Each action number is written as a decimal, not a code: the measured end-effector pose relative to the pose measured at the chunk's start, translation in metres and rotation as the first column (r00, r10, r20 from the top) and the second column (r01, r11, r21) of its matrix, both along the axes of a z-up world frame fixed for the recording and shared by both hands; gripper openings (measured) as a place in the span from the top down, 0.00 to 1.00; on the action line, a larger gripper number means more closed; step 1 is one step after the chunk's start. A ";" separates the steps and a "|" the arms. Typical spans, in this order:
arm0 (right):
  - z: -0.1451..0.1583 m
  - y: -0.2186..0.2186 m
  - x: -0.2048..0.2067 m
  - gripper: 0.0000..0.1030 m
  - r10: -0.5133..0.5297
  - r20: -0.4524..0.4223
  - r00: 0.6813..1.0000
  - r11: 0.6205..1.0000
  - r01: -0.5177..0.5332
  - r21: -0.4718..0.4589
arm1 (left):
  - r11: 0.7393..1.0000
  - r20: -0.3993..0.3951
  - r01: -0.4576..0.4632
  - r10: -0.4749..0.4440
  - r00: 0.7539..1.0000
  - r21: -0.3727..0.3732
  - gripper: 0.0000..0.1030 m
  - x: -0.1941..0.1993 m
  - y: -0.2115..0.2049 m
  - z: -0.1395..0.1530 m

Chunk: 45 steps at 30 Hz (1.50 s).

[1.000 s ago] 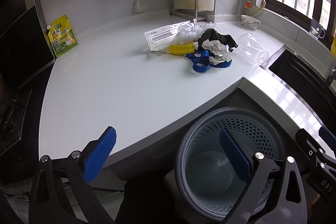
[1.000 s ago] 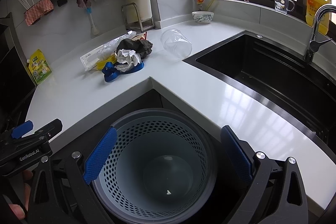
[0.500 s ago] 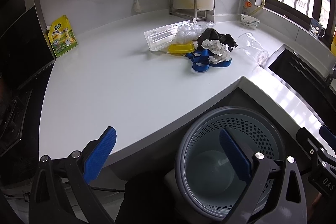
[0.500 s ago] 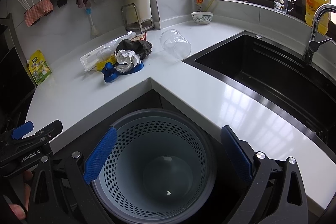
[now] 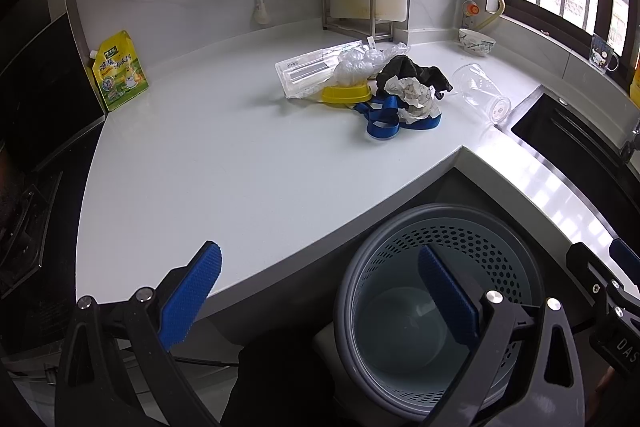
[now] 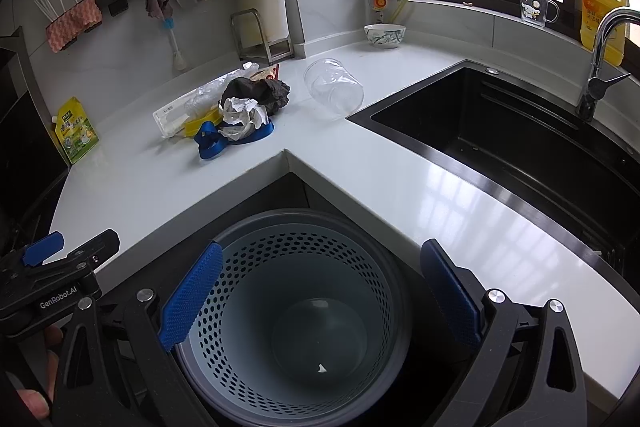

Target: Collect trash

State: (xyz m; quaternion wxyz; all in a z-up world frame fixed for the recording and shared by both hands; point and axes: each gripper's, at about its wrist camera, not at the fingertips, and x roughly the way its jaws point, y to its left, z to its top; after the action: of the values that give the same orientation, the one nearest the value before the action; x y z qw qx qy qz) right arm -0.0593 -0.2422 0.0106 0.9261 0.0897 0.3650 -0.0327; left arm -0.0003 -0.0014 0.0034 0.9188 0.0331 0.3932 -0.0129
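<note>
A pile of trash lies on the white counter [image 5: 240,155]: crumpled paper [image 5: 414,95], a black cloth [image 5: 416,71], a blue strap [image 5: 384,123], a yellow dish [image 5: 346,94], a clear plastic box [image 5: 308,71] and a clear bag [image 5: 354,65]. A clear cup [image 5: 482,91] lies on its side to the right. The pile also shows in the right wrist view [image 6: 240,115]. A grey perforated bin [image 6: 296,315] stands below the counter corner. My left gripper [image 5: 320,291] is open and empty above the counter edge and bin [image 5: 440,307]. My right gripper [image 6: 320,291] is open and empty over the bin.
A black sink [image 6: 520,147] with a tap [image 6: 600,67] lies to the right. A green-yellow pouch [image 5: 118,71] leans at the far left. A bowl [image 6: 384,35] and a cutting board rack [image 5: 352,11] stand at the back. A small white scrap [image 6: 321,369] lies in the bin.
</note>
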 end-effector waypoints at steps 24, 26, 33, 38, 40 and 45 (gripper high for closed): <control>0.000 0.001 -0.002 0.08 0.006 0.003 1.000 1.000 -0.006 0.001 | 1.000 0.001 0.000 0.000 1.000 0.000 0.06 -0.001 0.000 0.002; 0.001 0.002 -0.002 0.08 0.007 0.004 1.000 1.000 -0.007 0.000 | 1.000 0.003 0.000 0.000 1.000 0.000 0.06 -0.001 0.000 0.002; 0.001 0.002 -0.002 0.08 0.007 0.004 1.000 1.000 -0.007 0.000 | 1.000 0.003 -0.001 0.001 1.000 0.000 0.06 -0.001 0.000 0.003; 0.000 0.002 -0.002 0.08 0.011 0.004 1.000 1.000 -0.011 0.005 | 1.000 0.003 0.000 0.000 1.000 0.000 0.06 -0.001 0.000 0.002; -0.001 0.001 -0.001 0.08 0.014 0.004 1.000 1.000 -0.014 0.006 | 1.000 0.006 -0.002 0.002 1.000 0.004 0.06 -0.001 0.000 0.003; -0.005 0.001 0.008 0.08 0.033 0.005 0.999 0.999 -0.033 0.007 | 1.000 0.010 -0.016 0.016 1.000 -0.009 0.06 0.004 0.004 0.004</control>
State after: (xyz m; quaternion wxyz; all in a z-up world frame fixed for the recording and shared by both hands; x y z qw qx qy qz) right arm -0.0513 -0.2415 0.0052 0.9270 0.0870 0.3644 -0.0158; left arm 0.0040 0.0030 0.0071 0.9211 0.0261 0.3885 -0.0073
